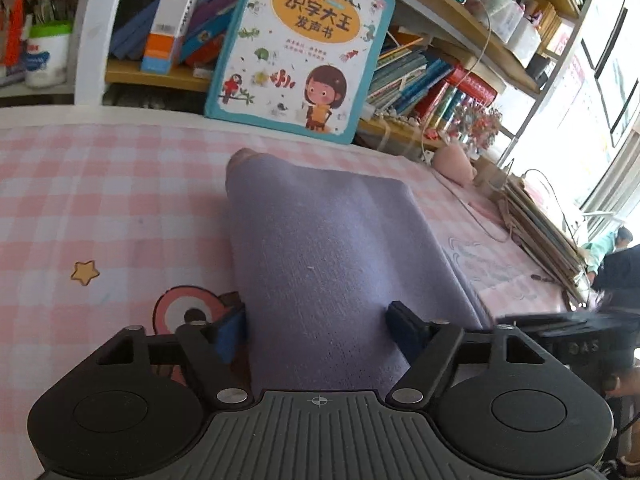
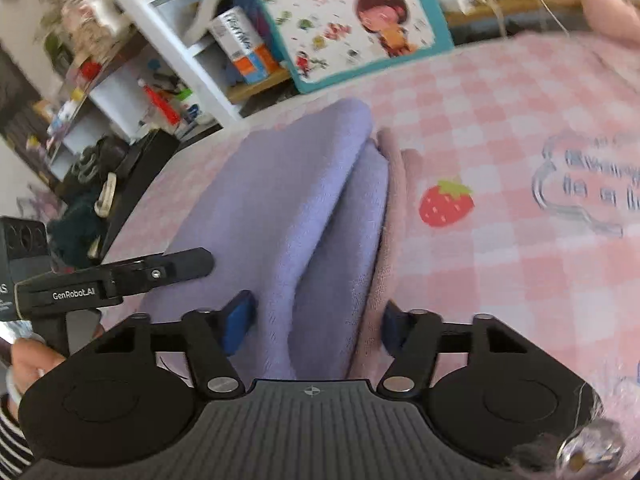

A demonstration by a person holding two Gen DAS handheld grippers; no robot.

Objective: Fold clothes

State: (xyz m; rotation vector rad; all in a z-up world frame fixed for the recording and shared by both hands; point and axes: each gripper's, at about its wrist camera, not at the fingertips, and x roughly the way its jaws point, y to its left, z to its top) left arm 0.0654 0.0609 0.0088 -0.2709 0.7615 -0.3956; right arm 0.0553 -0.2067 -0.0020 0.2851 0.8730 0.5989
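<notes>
The lilac knitted garment, folded in layers, lies before the propped picture book. Both the left gripper and right gripper straddle it with jaws spread (nothing pinched). Square edges before pressing.

The lavender garment is showing a soft, matt knit cloth; the pink checked tablecloth is looking smooth and printed; the left gripper is showing matt black plastic with shiny metal rivets.

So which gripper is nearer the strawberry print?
Right. The right gripper straddles the cloth, strawberry just ahead to its right; the left gripper sits beyond the cloth's far edge.
</notes>
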